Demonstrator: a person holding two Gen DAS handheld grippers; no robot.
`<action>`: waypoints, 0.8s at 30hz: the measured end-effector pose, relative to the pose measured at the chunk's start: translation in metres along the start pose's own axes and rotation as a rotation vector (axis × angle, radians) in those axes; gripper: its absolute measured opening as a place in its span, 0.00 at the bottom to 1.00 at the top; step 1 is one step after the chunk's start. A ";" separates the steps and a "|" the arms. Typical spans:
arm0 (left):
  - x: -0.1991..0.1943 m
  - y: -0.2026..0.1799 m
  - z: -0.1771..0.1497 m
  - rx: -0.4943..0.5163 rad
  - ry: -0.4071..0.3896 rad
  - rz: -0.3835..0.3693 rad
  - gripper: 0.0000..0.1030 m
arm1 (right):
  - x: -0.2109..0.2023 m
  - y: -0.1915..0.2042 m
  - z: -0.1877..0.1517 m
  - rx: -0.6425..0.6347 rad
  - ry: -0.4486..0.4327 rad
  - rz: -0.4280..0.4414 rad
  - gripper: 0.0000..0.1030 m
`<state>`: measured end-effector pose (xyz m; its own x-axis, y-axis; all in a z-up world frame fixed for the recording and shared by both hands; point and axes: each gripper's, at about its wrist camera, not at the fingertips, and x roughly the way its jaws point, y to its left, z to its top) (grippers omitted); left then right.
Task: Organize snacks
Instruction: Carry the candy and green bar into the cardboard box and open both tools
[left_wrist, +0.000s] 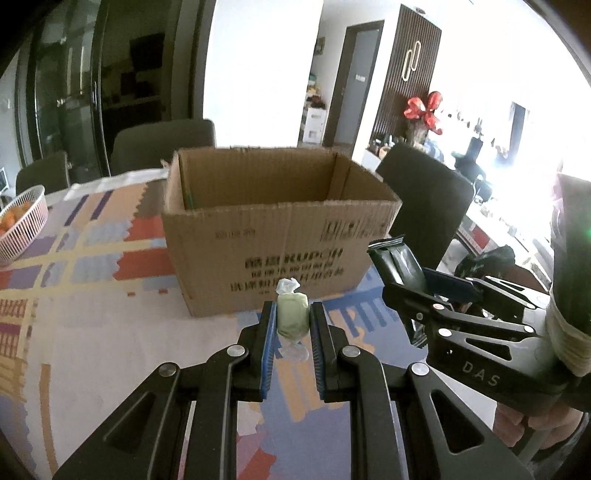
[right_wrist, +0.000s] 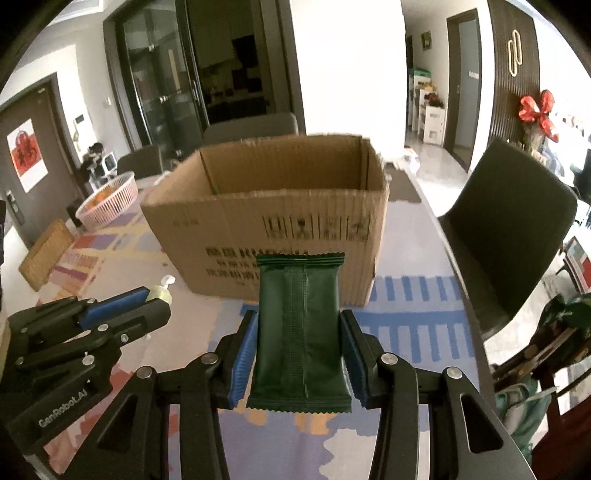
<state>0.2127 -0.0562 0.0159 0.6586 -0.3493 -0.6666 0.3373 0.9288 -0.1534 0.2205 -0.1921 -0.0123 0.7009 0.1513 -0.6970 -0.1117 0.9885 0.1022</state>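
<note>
An open cardboard box stands on the patterned tablecloth ahead of both grippers; it also shows in the right wrist view. My left gripper is shut on a pale green wrapped candy, held above the table short of the box. My right gripper is shut on a dark green snack packet, held upright in front of the box. In the left wrist view the right gripper sits to the right with the packet. In the right wrist view the left gripper sits at lower left with the candy.
A pink basket with orange fruit stands at the table's left; it also shows in the right wrist view. A woven mat lies near it. Dark chairs stand around the table, whose right edge runs past the box.
</note>
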 end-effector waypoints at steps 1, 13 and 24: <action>-0.003 0.000 0.003 0.001 -0.011 0.000 0.18 | -0.004 0.000 0.002 -0.002 -0.012 0.000 0.43; -0.030 -0.002 0.046 0.042 -0.133 0.033 0.18 | -0.032 0.004 0.034 -0.003 -0.123 0.012 0.43; -0.027 0.007 0.090 0.050 -0.177 0.032 0.18 | -0.041 0.005 0.085 -0.012 -0.212 0.032 0.43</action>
<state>0.2579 -0.0514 0.0989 0.7758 -0.3402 -0.5314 0.3448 0.9339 -0.0946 0.2516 -0.1925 0.0770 0.8294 0.1818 -0.5282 -0.1437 0.9832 0.1126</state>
